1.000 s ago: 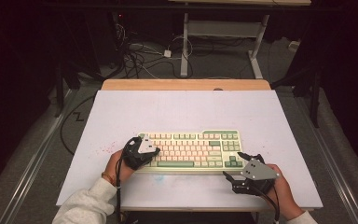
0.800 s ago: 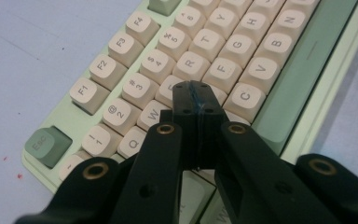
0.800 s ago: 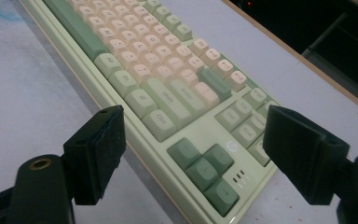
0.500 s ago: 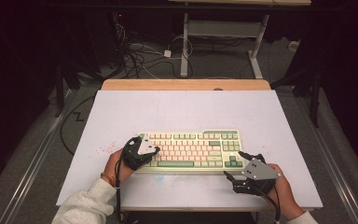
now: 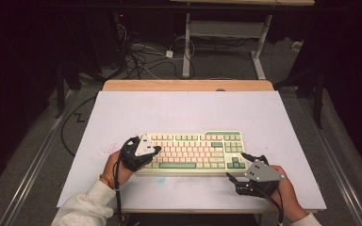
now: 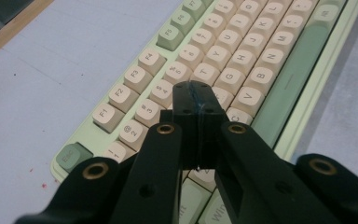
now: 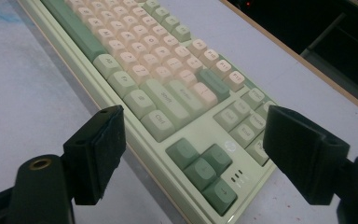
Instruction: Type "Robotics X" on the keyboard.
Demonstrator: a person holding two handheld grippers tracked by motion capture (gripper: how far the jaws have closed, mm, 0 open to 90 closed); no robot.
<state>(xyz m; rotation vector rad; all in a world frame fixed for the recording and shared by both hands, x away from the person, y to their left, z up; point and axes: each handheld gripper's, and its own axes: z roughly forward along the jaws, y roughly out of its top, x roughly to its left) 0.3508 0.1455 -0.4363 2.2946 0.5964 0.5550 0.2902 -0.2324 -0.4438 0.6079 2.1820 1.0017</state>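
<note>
left claw (image 6: 197,100): closed, over cream-and-green plastic keyboard (image 5: 195,150) | right claw (image 7: 193,156): wide open, beside keyboard's arrow-key corner

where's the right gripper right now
In the high view the right gripper sits near the table's front right, jaws open, just off the keyboard's arrow-key corner.

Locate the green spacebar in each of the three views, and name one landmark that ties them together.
High view: spacebar in the keyboard's near row, beside the left gripper.
Left gripper view: upper right, a long green bar running diagonally.
Right gripper view: top left, running to the frame's top edge.
Shared landmark: the keyboard's pale green case.
</note>
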